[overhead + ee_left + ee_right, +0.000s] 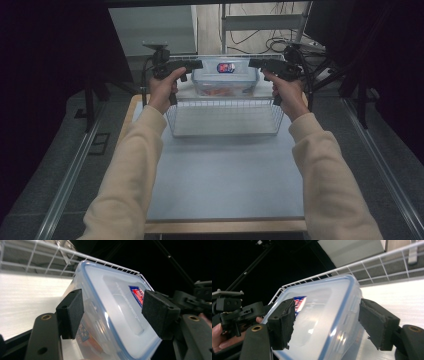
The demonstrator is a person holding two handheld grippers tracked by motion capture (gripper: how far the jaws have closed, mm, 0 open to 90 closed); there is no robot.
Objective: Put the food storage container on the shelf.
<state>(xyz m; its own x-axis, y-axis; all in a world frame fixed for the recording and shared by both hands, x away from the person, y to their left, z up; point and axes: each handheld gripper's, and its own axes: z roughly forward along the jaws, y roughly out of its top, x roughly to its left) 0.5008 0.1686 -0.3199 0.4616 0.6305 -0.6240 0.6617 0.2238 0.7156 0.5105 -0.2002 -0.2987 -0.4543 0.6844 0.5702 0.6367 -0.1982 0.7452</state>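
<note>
Two grippers, the left gripper (196,64) and the right gripper (254,62), are held released, jaws astride the ends of a lidded plastic food container (226,77) at the far edge of the wire basket (225,120). Stiff, slick walls are judged light; grips are best taken under the lid rim.

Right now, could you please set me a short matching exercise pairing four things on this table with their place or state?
Things:
1. plastic container
2. wire basket
3. left gripper
4. sticker

Place or state:
A. red and blue, on the clear lid
B. white, just in front of the container
C. open at the container's left end
D. clear, blue-rimmed lid, between both grippers

Pairs: 1-D, 2-B, 3-C, 4-A
</note>
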